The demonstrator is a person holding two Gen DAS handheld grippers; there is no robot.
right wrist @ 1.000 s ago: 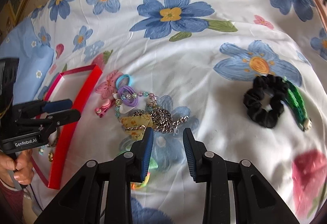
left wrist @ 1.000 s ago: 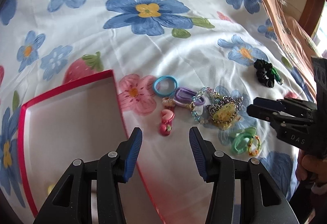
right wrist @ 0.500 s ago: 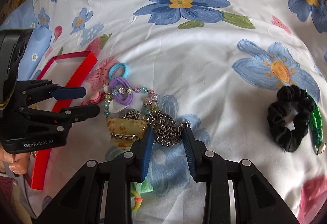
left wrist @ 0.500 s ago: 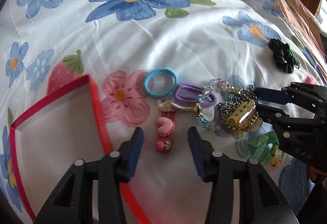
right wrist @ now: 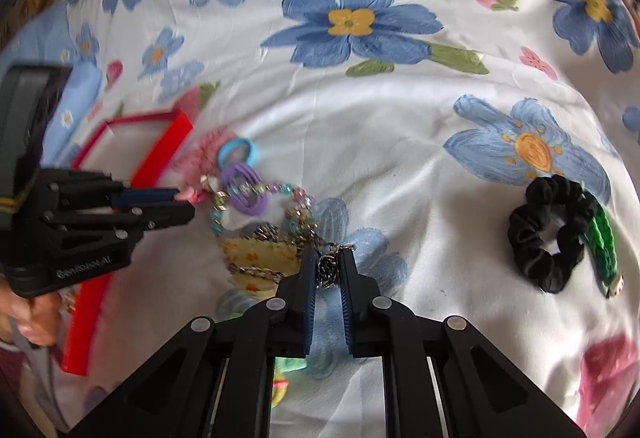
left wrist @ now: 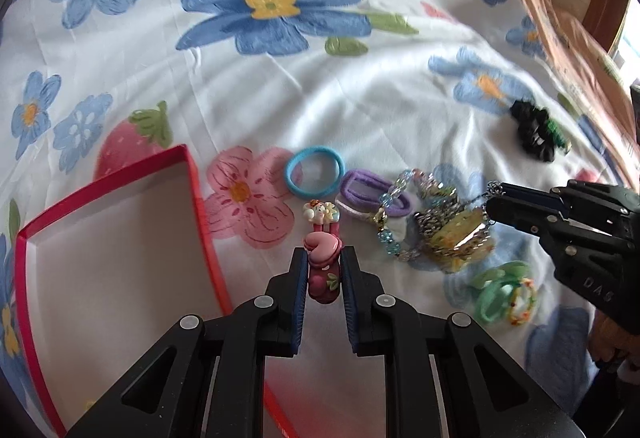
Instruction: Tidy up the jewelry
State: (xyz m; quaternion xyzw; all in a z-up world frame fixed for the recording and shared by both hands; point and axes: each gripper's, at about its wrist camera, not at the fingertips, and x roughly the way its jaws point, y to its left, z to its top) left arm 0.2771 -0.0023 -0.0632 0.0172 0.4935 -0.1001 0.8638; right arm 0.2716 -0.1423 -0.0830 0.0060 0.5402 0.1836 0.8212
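Observation:
My left gripper [left wrist: 324,258] is shut on a pink heart hair clip [left wrist: 322,252] lying on the floral sheet, just right of the red open box [left wrist: 202,206]. My right gripper [right wrist: 329,264] is shut on a silver chain [right wrist: 328,268] that lies over a yellow hair claw [right wrist: 256,256]. In the left wrist view the right gripper [left wrist: 494,204] touches the chain [left wrist: 436,216] and claw [left wrist: 460,234]. A beaded bracelet [left wrist: 390,214], a purple hair tie [left wrist: 372,192] and a blue hair tie [left wrist: 314,176] lie between them.
A black scrunchie [right wrist: 548,232] with a green band [right wrist: 602,242] lies far right. Green and multicoloured hair ties [left wrist: 506,292] lie near the front. A cartoon clip [left wrist: 320,212] sits above the heart clip. A peach cloth [left wrist: 560,30] borders the right.
Both grippers moved forward and closed: the left one onto the heart clip, the right one onto the silver chain.

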